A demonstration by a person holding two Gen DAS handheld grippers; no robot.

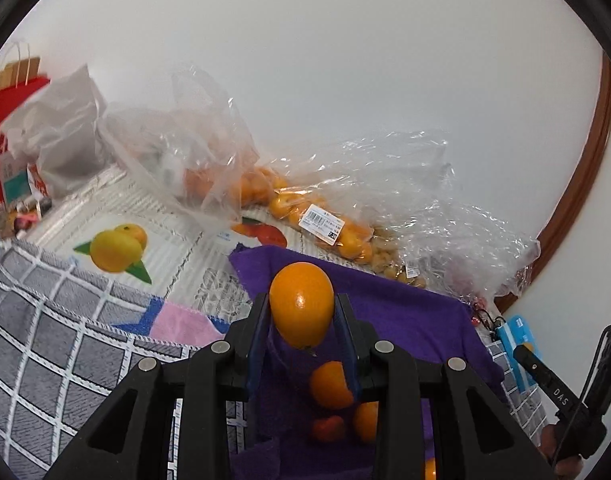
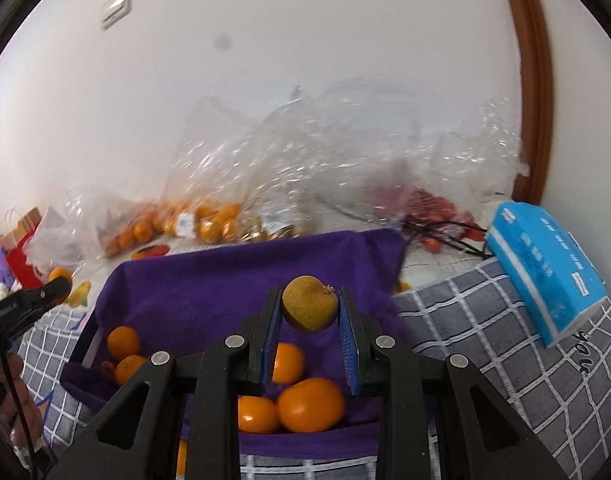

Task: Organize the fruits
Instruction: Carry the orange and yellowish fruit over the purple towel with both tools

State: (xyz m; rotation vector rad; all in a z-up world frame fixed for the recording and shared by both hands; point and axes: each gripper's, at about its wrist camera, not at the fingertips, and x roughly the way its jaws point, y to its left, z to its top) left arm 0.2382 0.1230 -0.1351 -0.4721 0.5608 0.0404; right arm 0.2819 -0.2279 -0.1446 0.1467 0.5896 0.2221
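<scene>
While both sets of jaws are clamped on fruit, the left gripper [image 1: 303,312] has a glossy orange [image 1: 302,304] pinched across its middle, and the right gripper [image 2: 310,312] squeezes a smaller brownish-green fruit [image 2: 310,308] the same way, both hanging over a bin lined with purple cloth [image 2: 225,280]. I'd guess the orange is firm but slick-skinned, so gripping the widest part makes sense, and too much squeeze could bruise it. The little brownish one looks rougher and lighter, probably easier to hold. Down in the bin sit several oranges [image 2: 309,404] already, so it seems to be the drop spot. Around it there's a grey checked blanket [image 2: 485,340], a blue tissue pack [image 2: 545,268], crinkly clear bags of citrus [image 1: 325,220] and a white wall with a brown door frame [image 2: 533,80].
</scene>
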